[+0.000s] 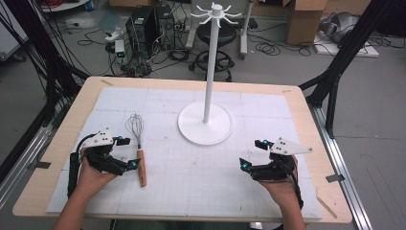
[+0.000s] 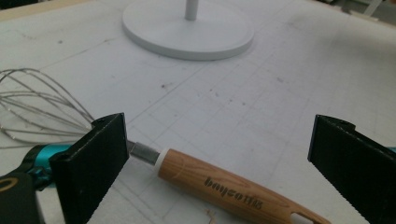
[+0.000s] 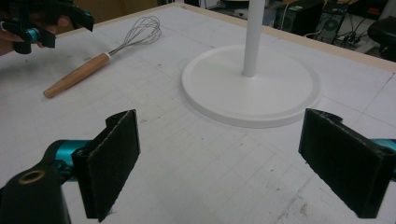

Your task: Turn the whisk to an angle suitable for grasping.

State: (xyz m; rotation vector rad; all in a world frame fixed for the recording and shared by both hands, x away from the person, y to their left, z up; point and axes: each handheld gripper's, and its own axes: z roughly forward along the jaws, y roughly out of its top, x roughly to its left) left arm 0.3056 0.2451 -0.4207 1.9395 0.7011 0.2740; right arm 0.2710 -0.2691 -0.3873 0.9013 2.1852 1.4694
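A wire whisk (image 1: 139, 152) with a wooden handle lies on the white gridded mat (image 1: 191, 182), left of centre, wires pointing away from me. My left gripper (image 1: 130, 152) stands open right beside its handle. In the left gripper view the handle (image 2: 233, 189) lies low between the wide-apart jaws and the wires (image 2: 42, 107) spread behind the left one; nothing is gripped. A white stand (image 1: 206, 123) with a tall pole and hooks (image 1: 216, 14) on top sits mid-table. My right gripper (image 1: 251, 154) is open and empty at the right, facing the stand's base (image 3: 252, 98).
The wooden table edge (image 1: 62, 139) frames the mat. Black frame legs (image 1: 335, 72) stand at both sides of the table. Computers (image 1: 143, 28), cables and a chair (image 1: 218, 52) are on the floor beyond the far edge. The right gripper view also shows the whisk (image 3: 93, 65) and the left gripper (image 3: 46, 21) far off.
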